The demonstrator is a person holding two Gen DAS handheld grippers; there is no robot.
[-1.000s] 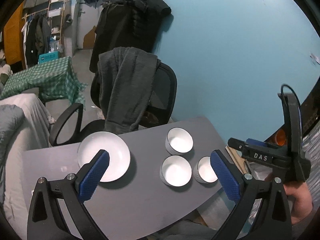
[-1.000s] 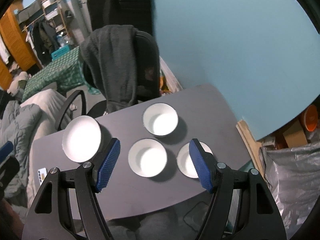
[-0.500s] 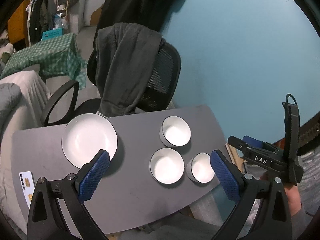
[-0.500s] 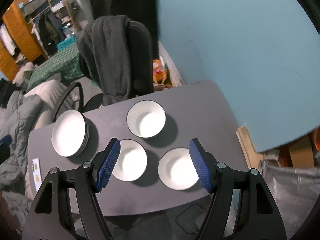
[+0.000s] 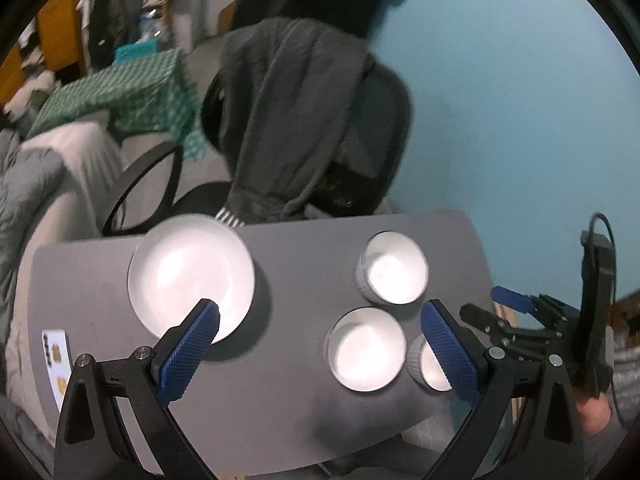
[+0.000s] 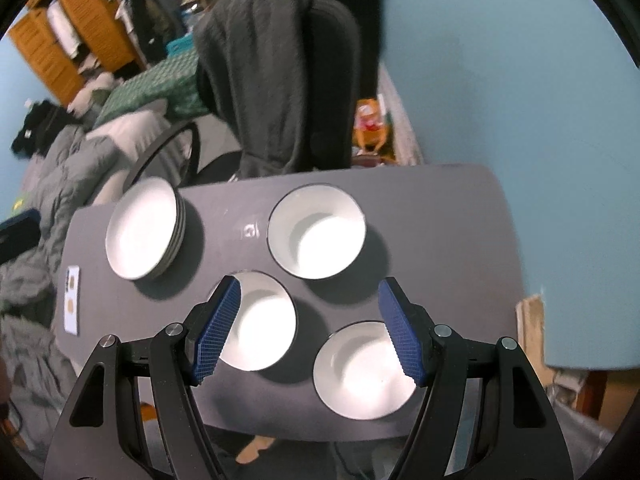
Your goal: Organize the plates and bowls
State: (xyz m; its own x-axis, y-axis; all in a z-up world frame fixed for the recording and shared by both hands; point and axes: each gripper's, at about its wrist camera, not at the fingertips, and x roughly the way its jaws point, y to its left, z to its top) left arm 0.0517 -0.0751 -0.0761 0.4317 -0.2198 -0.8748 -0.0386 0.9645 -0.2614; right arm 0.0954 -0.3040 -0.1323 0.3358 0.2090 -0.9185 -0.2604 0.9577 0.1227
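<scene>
Dark grey tabletop (image 6: 440, 216) with white dishes and a phone lying on it.

Taking the stack of white plates (image 6: 142, 230) at the far left part of the tabletop as landmark: three white bowls sit to its right, apart from it and from each other. The far bowl (image 6: 318, 232) lies level with the stack, the middle bowl (image 6: 260, 322) nearer and closest to it, and the near bowl (image 6: 362, 372) by the front edge. A white phone (image 6: 72, 300) lies flat just left of the stack, near the tabletop's left edge.
</scene>
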